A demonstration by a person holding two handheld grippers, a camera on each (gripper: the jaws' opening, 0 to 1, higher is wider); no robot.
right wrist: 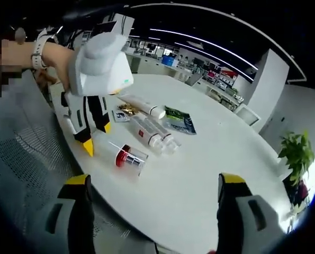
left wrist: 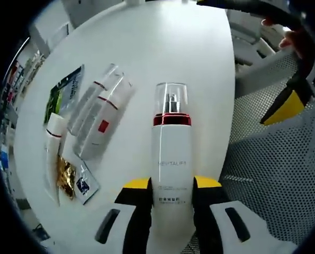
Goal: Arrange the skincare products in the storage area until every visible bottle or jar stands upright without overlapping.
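Gripping the tall white pump bottle (left wrist: 170, 159) by its lower body, the left tool (left wrist: 170, 197) has its two yellow-tipped jaws closed against the bottle's sides. In the left gripper view the bottle runs straight ahead from the jaws, its red collar and clear cap furthest from the tool, over the white counter (left wrist: 168, 47) near the counter's edge. In the right gripper view the same bottle (right wrist: 126, 156) appears on its side, or close to it, beside the left tool (right wrist: 88, 129), so it is not yet upright.

The right tool (right wrist: 153, 197) holds nothing; its jaws stand wide apart, with the bottle ahead and to the left of the gap.

Ahead and to the left of the left tool lie two clear bottles (left wrist: 101, 108) side by side, touching or overlapping, a white tube (left wrist: 54, 153), a green packet (left wrist: 64, 92) and two small sachets (left wrist: 75, 180), all flat on the counter.

The step in hand looks like standing up the pump bottle. The next move likely calls for tipping the left tool until the bottle's base meets the counter squarely, on a bare patch away from the edge, then loosening the jaws only once it balances. The free right tool could steady it near the collar, since a tall narrow bottle may topple. The lying bottles and tube remain to be dealt with.
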